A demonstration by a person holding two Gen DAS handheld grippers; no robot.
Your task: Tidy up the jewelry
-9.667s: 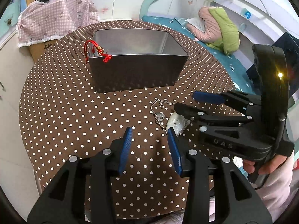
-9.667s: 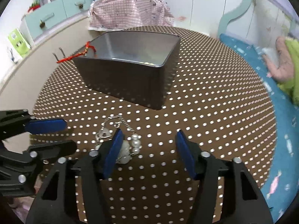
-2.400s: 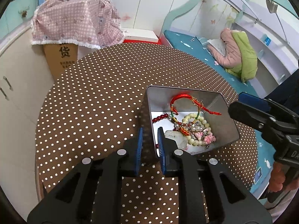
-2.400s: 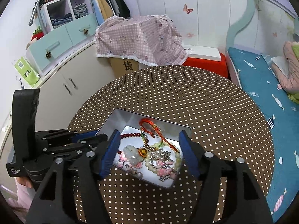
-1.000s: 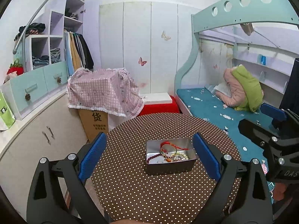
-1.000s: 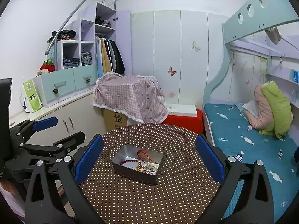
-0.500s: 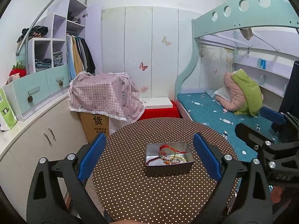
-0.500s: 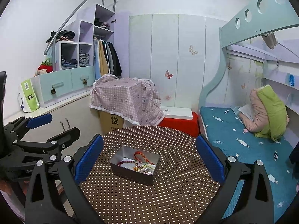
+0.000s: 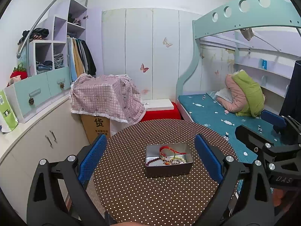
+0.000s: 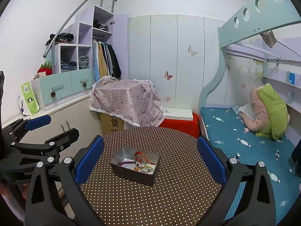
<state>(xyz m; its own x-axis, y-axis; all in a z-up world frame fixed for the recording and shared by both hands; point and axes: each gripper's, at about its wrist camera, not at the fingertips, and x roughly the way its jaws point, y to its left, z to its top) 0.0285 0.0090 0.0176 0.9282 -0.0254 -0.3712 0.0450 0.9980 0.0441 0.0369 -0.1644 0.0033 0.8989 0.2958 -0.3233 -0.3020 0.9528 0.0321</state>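
Observation:
A grey metal tin stands on the round brown polka-dot table. Inside it lie a red cord bracelet, dark red beads and pale bead bracelets. My left gripper is held high and well back from the tin, wide open and empty; it also shows at the left edge of the right wrist view. My right gripper is likewise raised, wide open and empty, and shows at the right of the left wrist view.
A bed with a teal cover runs along the table's right side under a bunk frame. A cardboard box under a pink checked cloth and a red stool stand behind the table. White cabinets line the left.
Both grippers have pulled up and far back from the tin, which looked close 2.4 s ago. The left gripper went from nearly shut to wide open. Over the last second little has moved.

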